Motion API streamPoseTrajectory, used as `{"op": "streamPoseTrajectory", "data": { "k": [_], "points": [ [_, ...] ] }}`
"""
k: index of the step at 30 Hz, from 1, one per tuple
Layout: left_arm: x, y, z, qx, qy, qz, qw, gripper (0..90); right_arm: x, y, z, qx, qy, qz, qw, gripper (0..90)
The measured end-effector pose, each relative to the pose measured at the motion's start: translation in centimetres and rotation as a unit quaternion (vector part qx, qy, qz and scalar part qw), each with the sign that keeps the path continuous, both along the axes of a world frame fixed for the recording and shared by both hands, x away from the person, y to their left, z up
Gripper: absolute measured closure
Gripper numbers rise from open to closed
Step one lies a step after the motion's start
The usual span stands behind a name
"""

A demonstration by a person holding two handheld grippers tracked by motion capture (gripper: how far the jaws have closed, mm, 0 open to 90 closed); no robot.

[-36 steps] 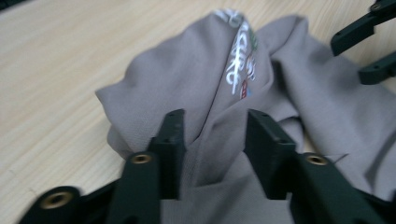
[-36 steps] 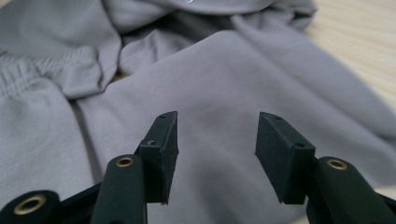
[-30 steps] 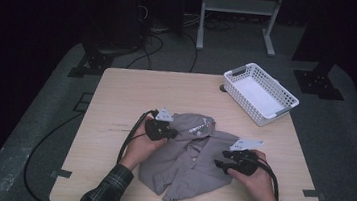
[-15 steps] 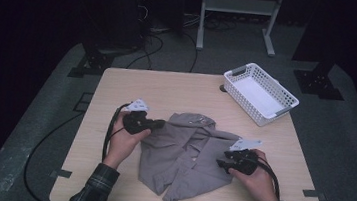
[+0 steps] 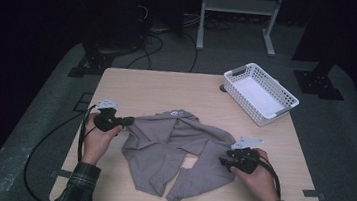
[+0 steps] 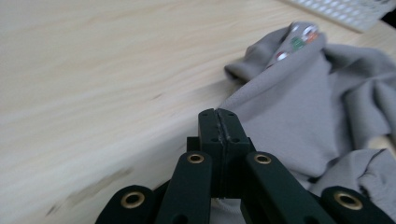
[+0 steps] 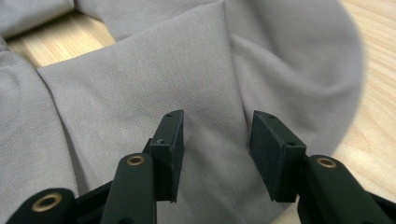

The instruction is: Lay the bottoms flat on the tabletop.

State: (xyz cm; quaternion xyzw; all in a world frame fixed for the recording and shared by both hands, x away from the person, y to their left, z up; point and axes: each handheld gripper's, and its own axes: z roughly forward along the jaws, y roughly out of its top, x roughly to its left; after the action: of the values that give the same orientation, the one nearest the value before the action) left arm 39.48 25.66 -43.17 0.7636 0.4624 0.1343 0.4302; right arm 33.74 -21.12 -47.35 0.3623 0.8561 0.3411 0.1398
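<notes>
Grey shirt [image 5: 176, 150] lies crumpled mid-table in the high view, left gripper [image 5: 125, 121] at its left edge, right gripper [image 5: 224, 160] at its right. In the left gripper view, jaws are clenched together, pinching the fabric's edge [image 6: 280, 116]. In the right gripper view, jaws stand apart, released, resting on the cloth [image 7: 187, 84].

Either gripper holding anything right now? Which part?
Left gripper is shut on the grey shirt, pinching its left edge. Right gripper is open over the shirt's right side, holding nothing.
</notes>
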Motion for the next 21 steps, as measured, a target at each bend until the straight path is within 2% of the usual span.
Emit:
{"op": "streamPoseTrajectory", "data": {
  "k": [5, 11, 15, 17, 21],
  "points": [
    [0.5, 0.7, -1.8, 0.020, 0.047, 0.019, 0.9985, 89.3, 0.1, 0.0, 0.0, 0.000, -0.001, -0.001, 1.0000, 53.5],
    [0.9, -0.2, -2.9, 0.088, 0.076, 0.015, 0.9931, 87.5, 0.1, -0.1, 0.0, 0.001, -0.002, -0.002, 1.0000, 53.5],
    [0.9, -0.9, -3.1, 0.092, 0.076, 0.004, 0.9929, 87.8, 0.2, -0.1, -0.1, 0.001, -0.003, -0.004, 1.0000, 53.5],
    [0.8, -1.6, -3.2, 0.078, 0.077, -0.008, 0.9940, 87.7, 0.2, -0.2, 0.0, 0.001, -0.003, -0.006, 1.0000, 53.5],
    [0.6, -3.5, -3.3, 0.068, 0.076, -0.032, 0.9943, 86.8, 0.6, -0.8, 0.0, -0.001, -0.003, -0.022, 0.9998, 52.9]
  ]
}}
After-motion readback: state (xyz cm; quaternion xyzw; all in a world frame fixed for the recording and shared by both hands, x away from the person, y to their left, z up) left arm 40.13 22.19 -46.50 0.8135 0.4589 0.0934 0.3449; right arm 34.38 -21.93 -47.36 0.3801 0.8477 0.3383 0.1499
